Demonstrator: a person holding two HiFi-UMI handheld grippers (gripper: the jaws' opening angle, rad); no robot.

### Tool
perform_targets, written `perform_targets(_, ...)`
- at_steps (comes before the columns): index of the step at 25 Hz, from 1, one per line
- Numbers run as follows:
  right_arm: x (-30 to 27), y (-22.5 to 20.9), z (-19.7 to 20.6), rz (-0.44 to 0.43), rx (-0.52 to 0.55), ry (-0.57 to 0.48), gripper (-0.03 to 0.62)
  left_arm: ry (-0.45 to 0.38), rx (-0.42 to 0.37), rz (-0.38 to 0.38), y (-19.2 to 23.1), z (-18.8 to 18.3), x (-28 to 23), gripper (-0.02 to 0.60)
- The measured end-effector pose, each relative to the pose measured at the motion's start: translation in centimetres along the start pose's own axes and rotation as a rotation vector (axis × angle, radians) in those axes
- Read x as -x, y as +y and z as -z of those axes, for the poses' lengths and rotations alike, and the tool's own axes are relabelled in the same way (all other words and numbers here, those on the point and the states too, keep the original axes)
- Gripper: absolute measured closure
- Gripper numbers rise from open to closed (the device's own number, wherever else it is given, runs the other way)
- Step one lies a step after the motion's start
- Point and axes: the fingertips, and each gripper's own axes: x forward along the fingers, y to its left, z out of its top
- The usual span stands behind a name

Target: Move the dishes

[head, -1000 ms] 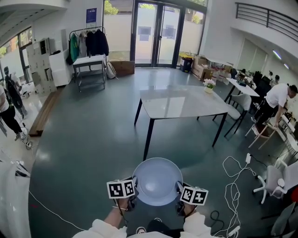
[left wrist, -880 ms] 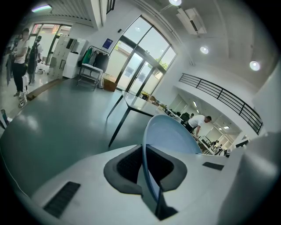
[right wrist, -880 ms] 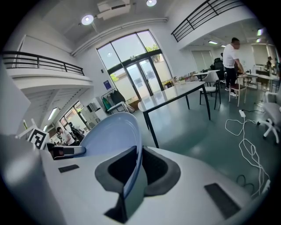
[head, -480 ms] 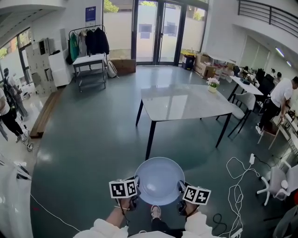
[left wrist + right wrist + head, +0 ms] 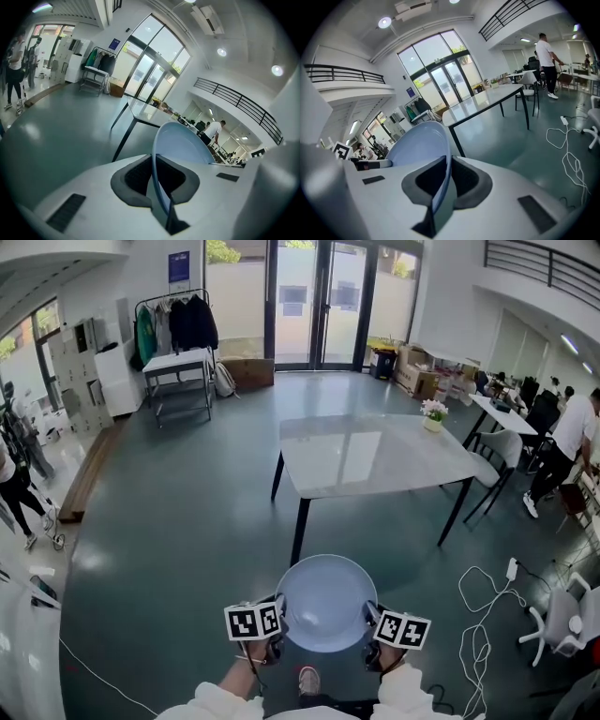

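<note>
A pale blue bowl (image 5: 324, 603) is carried in the air over the floor, low in the head view. My left gripper (image 5: 273, 626) is shut on its left rim and my right gripper (image 5: 367, 626) is shut on its right rim. In the left gripper view the bowl (image 5: 183, 143) stands edge-on, its rim pinched between the dark pads. The right gripper view shows the same bowl (image 5: 419, 143) with its rim clamped between the jaws. A grey-white table (image 5: 375, 454) with black legs stands ahead of the bowl.
A small flower pot (image 5: 432, 414) sits at the table's far right corner. White cables (image 5: 487, 615) trail on the floor to the right, beside chairs (image 5: 562, 620). People stand at left (image 5: 14, 474) and right (image 5: 567, 442). A clothes rack and small table (image 5: 178, 352) are at the back.
The view has drifted forward: the table now lies a little nearer and more centred. The bowl stays gripped on both sides, and a shoe shows beneath it.
</note>
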Motion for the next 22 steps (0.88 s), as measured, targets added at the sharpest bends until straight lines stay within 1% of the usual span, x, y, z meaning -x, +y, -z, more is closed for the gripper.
perform_targets(7,-3.1,-3.4,-4.2,0.003,-0.007,0.016,0.508,0.017,0.006,-0.008,-1.5,-2.4,-5.5,0.560)
perform_targets(15,-6.8,-4.8,-8.6,-0.012,-0.020,0.002,0.510,0.017,-0.015,-0.020,-1.9,-5.9,-9.3,0.560)
perform_targets(22,-9.1,-5.6,-12.6,-0.031,-0.017,-0.009,0.511,0.001,-0.032,-0.026,-2.7,-9.6,-12.3,0.560)
